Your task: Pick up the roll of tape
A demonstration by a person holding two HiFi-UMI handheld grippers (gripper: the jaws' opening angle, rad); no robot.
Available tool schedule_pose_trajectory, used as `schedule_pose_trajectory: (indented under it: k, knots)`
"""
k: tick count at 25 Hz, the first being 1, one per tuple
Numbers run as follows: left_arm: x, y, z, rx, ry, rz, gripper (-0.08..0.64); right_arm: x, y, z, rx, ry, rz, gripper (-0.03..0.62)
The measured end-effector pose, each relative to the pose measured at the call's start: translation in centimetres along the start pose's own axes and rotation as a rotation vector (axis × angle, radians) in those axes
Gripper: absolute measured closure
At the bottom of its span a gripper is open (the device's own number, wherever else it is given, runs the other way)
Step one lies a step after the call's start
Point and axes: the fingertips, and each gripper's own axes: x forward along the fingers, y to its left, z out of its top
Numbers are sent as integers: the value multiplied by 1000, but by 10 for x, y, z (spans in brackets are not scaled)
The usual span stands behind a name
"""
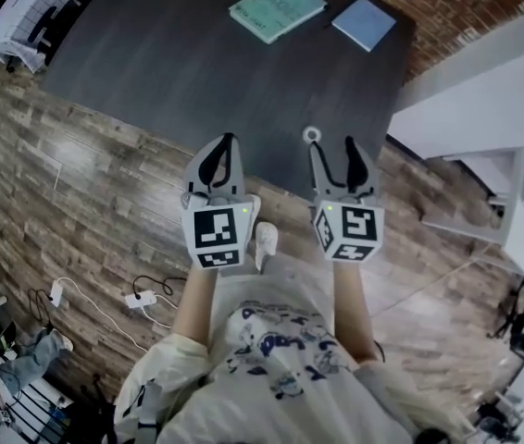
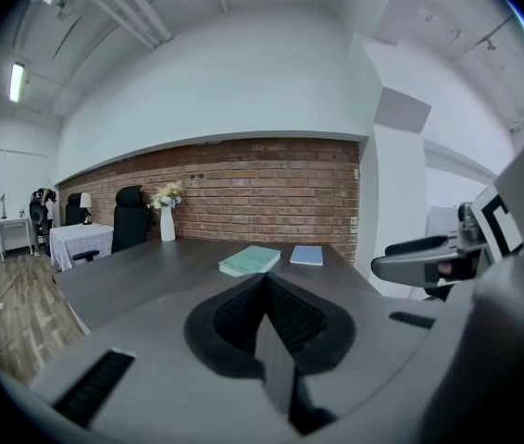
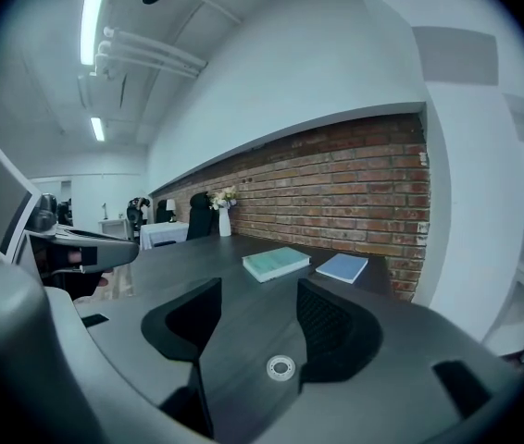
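The roll of tape (image 1: 312,135) is a small white ring lying flat on the dark table (image 1: 197,72) near its front edge. My right gripper (image 1: 332,146) is open just short of it, with nothing between its fingers. In the right gripper view the tape (image 3: 280,368) shows low in the gap of the right gripper (image 3: 258,289), closer to the right finger (image 3: 336,326) and touching neither pad. My left gripper (image 1: 226,141) hovers to the left at the table edge, its jaws shut and empty. In its own view the left gripper (image 2: 265,280) shows closed tips.
A green book (image 1: 277,8) and a blue notebook (image 1: 364,22) lie at the table's far end by a brick wall (image 2: 271,188). A white cabinet (image 1: 484,100) stands to the right. Cables and a power strip (image 1: 140,299) lie on the wood floor at left.
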Motion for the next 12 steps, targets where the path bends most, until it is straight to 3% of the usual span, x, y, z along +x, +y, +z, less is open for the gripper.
schedule_pose_trajectory:
  k: [12]
  knots:
    - [69,1,-36,13,125,-96,557,54,-18,-48,27,157,-50,357]
